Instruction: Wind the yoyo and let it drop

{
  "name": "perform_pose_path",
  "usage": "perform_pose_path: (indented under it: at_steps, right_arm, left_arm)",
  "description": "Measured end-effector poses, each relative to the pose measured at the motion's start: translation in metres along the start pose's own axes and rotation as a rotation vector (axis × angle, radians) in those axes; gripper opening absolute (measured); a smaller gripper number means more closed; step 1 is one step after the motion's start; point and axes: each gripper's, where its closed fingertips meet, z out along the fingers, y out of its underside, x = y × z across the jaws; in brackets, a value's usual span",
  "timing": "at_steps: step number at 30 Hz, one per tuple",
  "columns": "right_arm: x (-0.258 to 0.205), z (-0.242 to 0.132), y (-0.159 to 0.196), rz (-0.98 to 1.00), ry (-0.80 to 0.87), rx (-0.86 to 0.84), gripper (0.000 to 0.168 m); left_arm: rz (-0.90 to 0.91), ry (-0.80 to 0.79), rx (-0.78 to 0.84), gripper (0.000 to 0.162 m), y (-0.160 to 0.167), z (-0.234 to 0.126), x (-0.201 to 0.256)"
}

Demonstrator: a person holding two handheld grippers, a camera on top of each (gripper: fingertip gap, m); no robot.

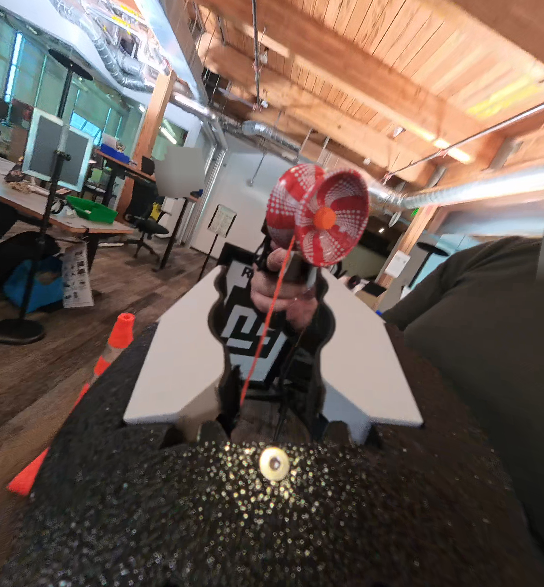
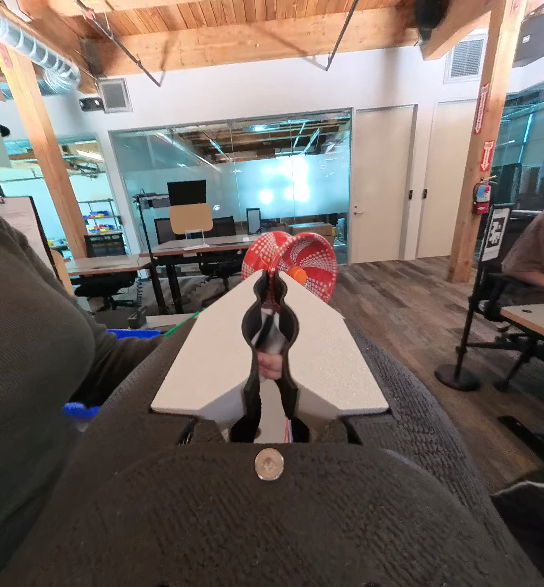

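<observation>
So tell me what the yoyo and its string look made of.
Yoyo: probably glossy hard plastic; the cupped red halves with white dots catch highlights along the rim, and the orange hub looks matte. Metal can't be ruled out.
String: thin orange cord, likely woven fibre; it runs taut and matte, but it is too blurred to be sure.

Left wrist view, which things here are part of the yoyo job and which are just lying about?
Part of the job: yoyo; red string running down from it; right gripper, shut on the yoyo.

Just lying about: orange cone; green tray; blue bag; office chair.
</observation>
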Motion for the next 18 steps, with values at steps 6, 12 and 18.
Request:
perform_pose_path:
  at_steps: [6, 12, 18]
  right_arm:
    - [0.005, 0.001, 0.0, -0.014, 0.02, -0.017, 0.001]
    - [0.046, -0.007, 0.006, -0.188, 0.279, -0.093, 0.0]
    - [0.049, -0.023, 0.062, -0.373, 0.263, -0.484, 0.001]
  left_arm:
    - [0.027, -0.048, -0.095, 0.038, 0.026, 0.01, -0.007]
    - [0.126, -0.063, -0.401, 0.0, 0.073, 0.025, 0.006]
    - [0.446, -0.096, -0.458, 0.0, 0.014, 0.024, 0.036]
